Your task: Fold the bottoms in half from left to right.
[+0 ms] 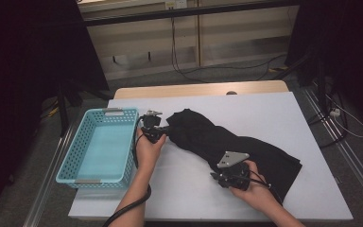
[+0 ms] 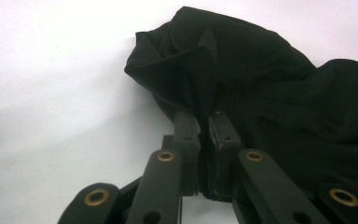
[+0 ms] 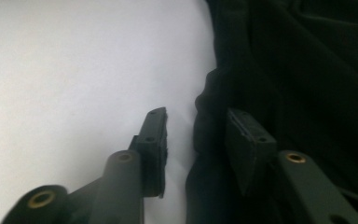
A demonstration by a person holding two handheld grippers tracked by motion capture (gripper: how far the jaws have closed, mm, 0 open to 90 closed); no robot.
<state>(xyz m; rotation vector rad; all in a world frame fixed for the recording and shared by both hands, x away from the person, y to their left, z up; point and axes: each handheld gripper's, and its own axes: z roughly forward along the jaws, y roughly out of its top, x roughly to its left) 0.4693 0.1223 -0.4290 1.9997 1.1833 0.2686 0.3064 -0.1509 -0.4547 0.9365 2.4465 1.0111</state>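
A black garment (image 1: 231, 144) lies rumpled across the middle of the white table (image 1: 264, 109), running from upper left to lower right. My left gripper (image 1: 163, 130) is at its upper left end; in the left gripper view its jaws are shut on a bunched fold of the garment (image 2: 242, 79), left gripper (image 2: 203, 122). My right gripper (image 1: 217, 176) is at the garment's near edge. In the right gripper view the right gripper (image 3: 196, 122) is open, with the edge of the garment (image 3: 284, 70) between its fingers, one finger (image 3: 154, 135) over bare table.
A light blue perforated basket (image 1: 71, 156) with nothing in it stands at the table's left edge, right beside my left hand. Bare table lies in front of the garment and at the far right. Cables and dark stands are on the floor beyond.
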